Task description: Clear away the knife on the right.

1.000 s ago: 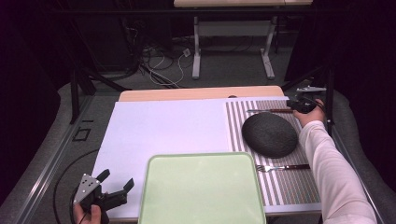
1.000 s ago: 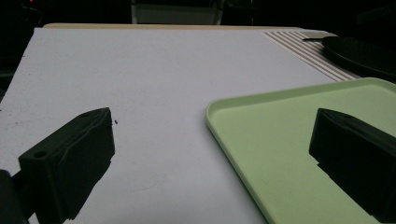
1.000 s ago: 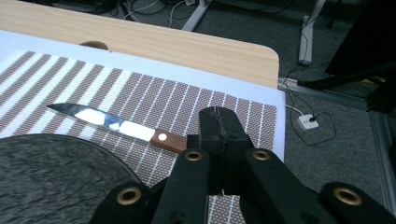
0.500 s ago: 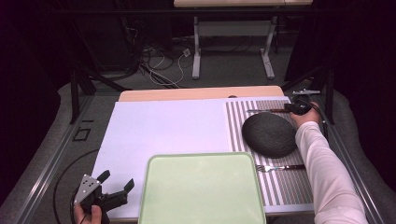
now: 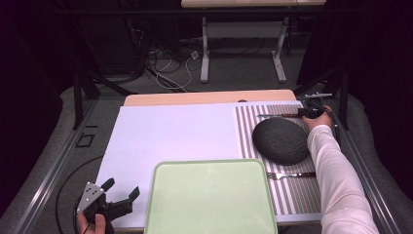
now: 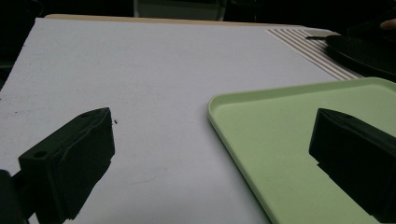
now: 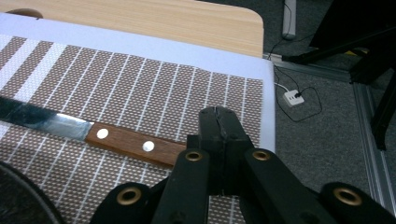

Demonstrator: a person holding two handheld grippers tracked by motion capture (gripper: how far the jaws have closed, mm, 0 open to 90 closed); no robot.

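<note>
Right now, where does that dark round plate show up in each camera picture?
High view: dark plate, right of centre.
Left gripper view: top right corner.
Right gripper view: bottom left corner.
Shared landmark: the striped placemat beneath it.

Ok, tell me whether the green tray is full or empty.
Empty. The green tray shows a bare surface in the high view and in the left gripper view; the fork, knife and dark plate lie on the striped mat.
</note>
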